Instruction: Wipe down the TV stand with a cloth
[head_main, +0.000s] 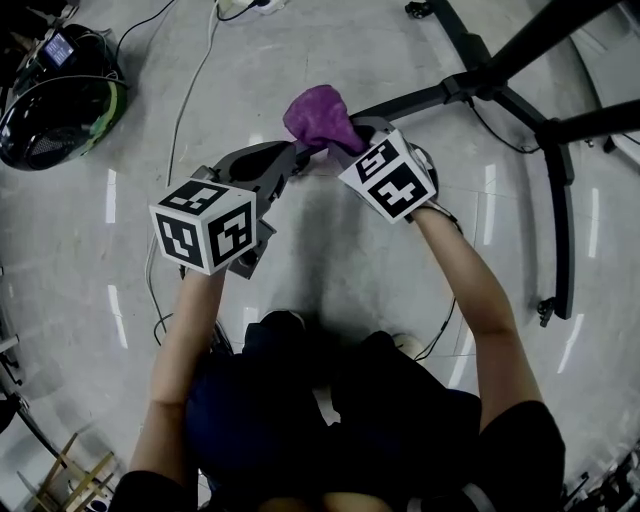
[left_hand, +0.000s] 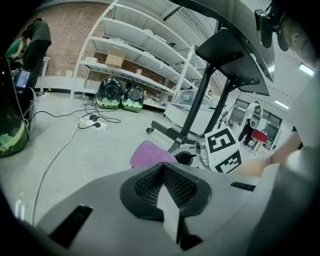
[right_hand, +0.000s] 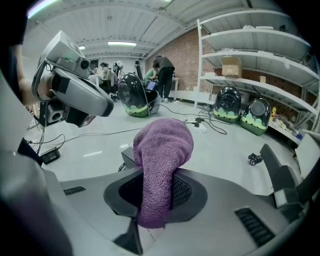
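A purple cloth (head_main: 320, 115) bulges out of my right gripper (head_main: 345, 140), which is shut on it; in the right gripper view the cloth (right_hand: 162, 150) hangs down between the jaws of that gripper (right_hand: 156, 180). My left gripper (head_main: 298, 158) sits just left of the cloth, shut with nothing in it; its pads meet in the left gripper view (left_hand: 162, 167). The black TV stand (head_main: 500, 70) spreads its legs on the floor ahead and to the right. Its post (left_hand: 200, 100) rises beyond the cloth (left_hand: 150, 154).
A black and green dome case (head_main: 60, 100) lies at the far left on the grey floor. Cables (head_main: 185, 100) and a power strip (left_hand: 92, 123) trail across it. White shelving (left_hand: 140, 55) lines the brick wall. People (right_hand: 162, 75) stand in the background.
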